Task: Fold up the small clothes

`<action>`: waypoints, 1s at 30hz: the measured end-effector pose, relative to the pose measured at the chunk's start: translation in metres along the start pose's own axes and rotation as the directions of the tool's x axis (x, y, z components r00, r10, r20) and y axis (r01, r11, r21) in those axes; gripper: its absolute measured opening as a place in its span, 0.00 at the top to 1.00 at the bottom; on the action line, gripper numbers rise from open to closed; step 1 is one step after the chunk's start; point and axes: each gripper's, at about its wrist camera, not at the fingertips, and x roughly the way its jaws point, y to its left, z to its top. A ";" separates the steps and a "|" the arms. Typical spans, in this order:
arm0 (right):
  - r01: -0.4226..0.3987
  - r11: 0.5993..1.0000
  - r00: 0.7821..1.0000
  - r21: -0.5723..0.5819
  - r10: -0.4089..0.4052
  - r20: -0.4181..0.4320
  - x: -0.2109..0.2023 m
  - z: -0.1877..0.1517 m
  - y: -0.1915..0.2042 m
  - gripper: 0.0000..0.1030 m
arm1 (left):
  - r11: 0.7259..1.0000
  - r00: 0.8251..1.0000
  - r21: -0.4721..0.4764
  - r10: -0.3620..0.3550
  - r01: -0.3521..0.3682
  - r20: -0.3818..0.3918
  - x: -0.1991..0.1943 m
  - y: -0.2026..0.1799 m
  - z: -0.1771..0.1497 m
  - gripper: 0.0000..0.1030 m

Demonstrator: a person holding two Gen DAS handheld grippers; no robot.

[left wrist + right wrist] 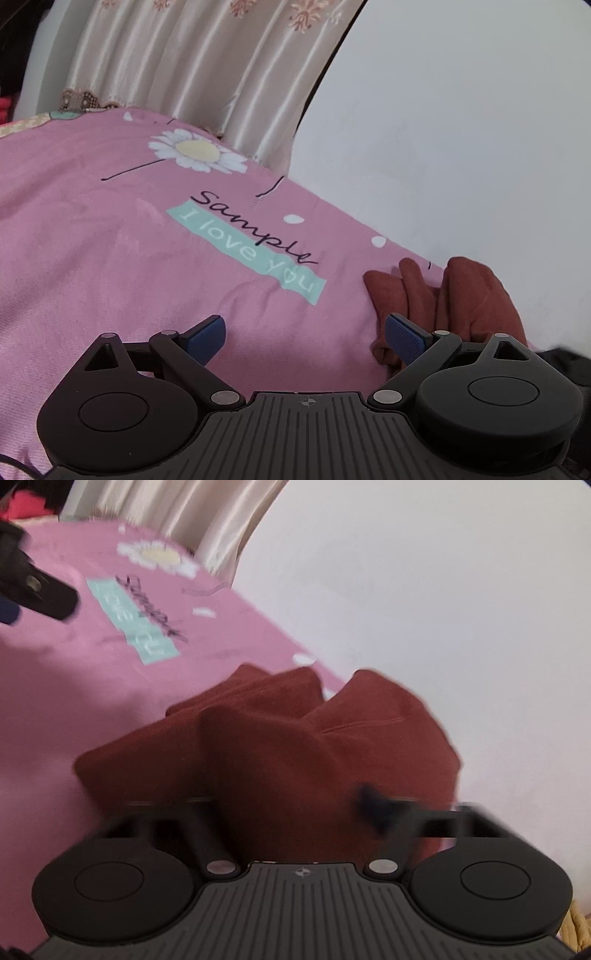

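Note:
A rust-red small garment (461, 295) lies bunched on the pink bedsheet (92, 258), close to the white wall. My left gripper (304, 338) is open over the bare sheet, its blue right pad (404, 338) at the garment's left edge and nothing between the pads. In the blurred right wrist view the garment (295, 746) is heaped right in front of my right gripper (295, 812) and covers its fingers, so I cannot make out whether the jaws grip it. A dark part of the left gripper (40, 590) shows at the upper left.
The sheet carries a daisy print (197, 151) and a teal "I love you" label (247, 254). A white wall (461, 129) bounds the bed on the right. A satin curtain (203, 66) hangs behind the bed.

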 end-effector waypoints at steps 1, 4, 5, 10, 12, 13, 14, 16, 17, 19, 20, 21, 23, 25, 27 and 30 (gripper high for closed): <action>-0.015 0.999 1.000 0.048 0.015 0.004 -0.006 0.000 -0.008 0.75 | 1.000 1.000 -0.002 -0.001 0.001 0.003 -0.002 0.000 0.000 0.00; 0.041 0.995 0.984 0.086 -0.055 0.172 -0.047 0.019 -0.010 0.80 | 1.000 1.000 -0.012 -0.009 0.009 0.012 -0.004 0.001 0.001 0.00; 0.038 0.997 0.976 0.073 -0.052 0.211 -0.056 0.024 -0.006 0.80 | 1.000 1.000 -0.016 -0.012 0.013 0.014 -0.005 0.001 0.002 0.00; -0.137 0.991 0.976 0.007 0.134 0.174 -0.043 0.011 0.031 0.80 | 1.000 0.999 -0.027 0.005 -0.005 0.032 -0.008 0.003 0.002 0.00; -0.123 0.992 0.987 -0.007 0.123 0.101 -0.022 -0.001 0.047 0.78 | 0.999 0.999 -0.039 0.014 -0.013 0.032 -0.008 0.006 0.003 0.00; -0.117 0.993 0.988 -0.009 0.118 0.101 -0.018 -0.005 0.049 0.74 | 0.999 0.999 -0.047 0.019 -0.018 0.027 -0.007 0.007 0.003 0.00; -0.112 0.993 0.987 -0.020 0.114 0.114 -0.018 -0.007 0.049 0.71 | 0.998 0.999 -0.053 0.025 -0.024 0.021 -0.006 0.009 0.003 0.00; -0.111 0.992 0.984 -0.054 0.117 0.136 -0.025 -0.005 0.048 0.64 | 0.998 0.999 -0.060 0.032 -0.031 0.007 -0.003 0.011 0.003 0.00; -0.128 0.990 0.980 -0.061 0.136 0.145 -0.032 -0.004 0.045 0.53 | 0.998 0.999 -0.060 0.034 -0.034 0.004 -0.002 0.010 0.002 0.00; -0.175 0.983 0.968 -0.049 0.181 0.171 -0.045 -0.003 0.037 0.40 | 0.998 0.999 -0.047 0.043 -0.043 -0.001 -0.001 0.008 0.002 0.00; -0.195 0.980 0.962 -0.036 0.198 0.186 -0.054 -0.005 0.031 0.36 | 0.998 0.999 -0.041 0.045 -0.045 -0.002 -0.001 0.007 0.002 0.00; -0.212 0.977 0.957 -0.018 0.211 0.200 -0.061 -0.008 0.024 0.32 | 0.998 0.999 -0.034 0.048 -0.048 -0.003 -0.001 0.006 0.002 0.00; -0.245 0.969 0.946 0.028 0.233 0.223 -0.074 -0.017 0.007 0.31 | 0.998 0.999 -0.021 0.050 -0.051 -0.011 -0.001 0.003 0.003 0.00; -0.262 0.962 0.943 0.071 0.240 0.229 -0.080 -0.023 -0.009 0.31 | 0.999 0.999 -0.010 0.045 -0.045 -0.022 0.001 -0.001 0.004 0.00; -0.269 0.958 0.943 0.099 0.241 0.229 -0.075 -0.025 -0.017 0.30 | 0.999 0.998 0.006 0.041 -0.041 -0.043 0.004 -0.007 0.005 0.00; -0.271 0.956 0.951 0.109 0.249 0.186 -0.071 -0.036 -0.021 0.27 | 1.000 0.997 0.018 0.015 -0.014 -0.077 0.008 -0.015 0.012 0.00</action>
